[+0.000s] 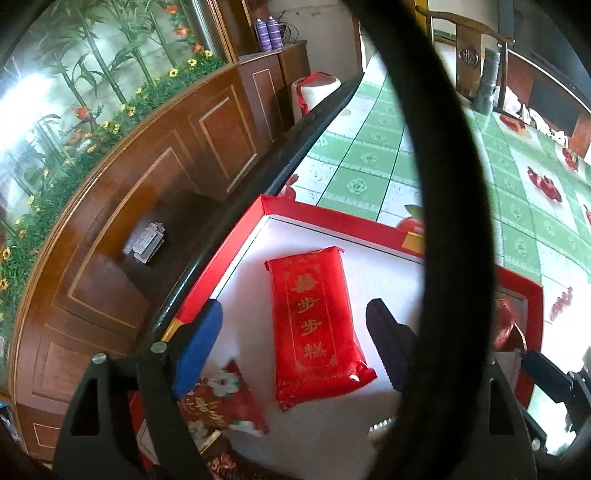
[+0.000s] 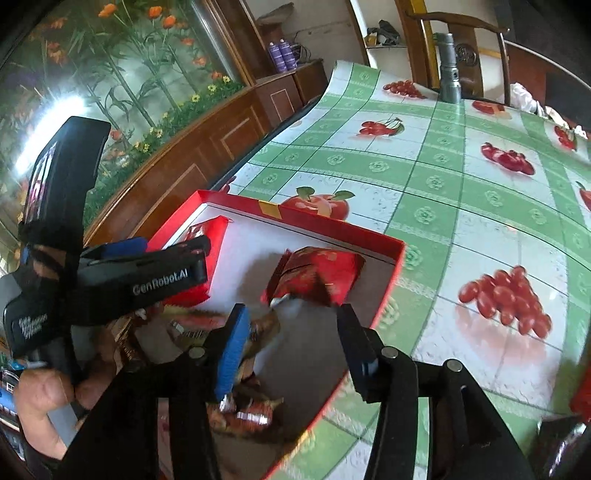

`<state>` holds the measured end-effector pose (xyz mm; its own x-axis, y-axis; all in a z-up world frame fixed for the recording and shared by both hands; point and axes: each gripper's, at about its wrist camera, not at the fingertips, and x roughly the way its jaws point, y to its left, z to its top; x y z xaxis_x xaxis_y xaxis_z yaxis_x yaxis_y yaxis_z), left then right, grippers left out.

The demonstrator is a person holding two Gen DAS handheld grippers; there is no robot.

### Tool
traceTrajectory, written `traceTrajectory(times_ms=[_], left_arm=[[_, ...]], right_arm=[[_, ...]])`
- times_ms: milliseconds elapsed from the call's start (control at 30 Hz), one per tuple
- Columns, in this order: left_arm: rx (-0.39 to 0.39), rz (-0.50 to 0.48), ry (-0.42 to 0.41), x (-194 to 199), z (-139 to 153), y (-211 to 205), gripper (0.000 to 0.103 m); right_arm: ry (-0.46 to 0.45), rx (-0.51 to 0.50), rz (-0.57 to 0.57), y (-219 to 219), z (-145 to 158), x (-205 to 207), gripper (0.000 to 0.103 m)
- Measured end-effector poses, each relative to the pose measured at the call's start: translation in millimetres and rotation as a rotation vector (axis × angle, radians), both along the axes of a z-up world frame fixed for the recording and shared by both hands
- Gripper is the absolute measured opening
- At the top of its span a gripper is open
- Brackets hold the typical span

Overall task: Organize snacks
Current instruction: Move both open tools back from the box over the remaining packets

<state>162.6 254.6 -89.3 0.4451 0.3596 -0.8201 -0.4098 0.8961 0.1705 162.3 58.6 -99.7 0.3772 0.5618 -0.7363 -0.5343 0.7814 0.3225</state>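
A red box (image 1: 334,217) with a white floor sits on the table. In it lies a long red snack packet (image 1: 317,328) with gold characters. My left gripper (image 1: 293,310) stands open over it, with the blue pad (image 1: 199,343) and the dark pad clear of its sides. A floral red packet (image 1: 225,400) lies nearer. In the right wrist view my right gripper (image 2: 291,310) is open, and a blurred red packet (image 2: 317,277) rests just beyond its tips without touching them. Several wrapped snacks (image 2: 243,410) lie at the box's near end. The left gripper (image 2: 173,245) shows at the left.
A thick black cable (image 1: 443,155) loops across the left wrist view. The green checked tablecloth (image 2: 443,177) with fruit prints stretches right and back. A grey metal cylinder (image 2: 448,70) and a wooden chair (image 2: 465,26) stand at the far edge. Wooden panelling (image 1: 147,192) runs along the left.
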Motion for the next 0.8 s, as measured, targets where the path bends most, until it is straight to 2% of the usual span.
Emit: traceTrajectory(times_ms=[100, 300, 500, 533, 800], left_arm=[[-0.01, 0.003, -0.006, -6, 4, -1, 0.082], [-0.023, -0.005, -0.025, -26, 11, -12, 0.082], [-0.014, -0.025, -0.052, -53, 22, -34, 0.082], [-0.009, -0.028, -0.057, -56, 23, -38, 0.085], [-0.01, -0.083, -0.089, -82, 33, -83, 0.087]], right_arm=[[-0.008, 0.011, -0.013, -10, 5, -8, 0.055], [-0.038, 0.046, -0.035, -34, 19, -30, 0.055], [-0.069, 0.076, -0.094, -78, 28, -55, 0.056], [-0.07, 0.079, -0.107, -86, 28, -58, 0.056], [-0.075, 0.088, -0.232, -158, 20, -84, 0.059]])
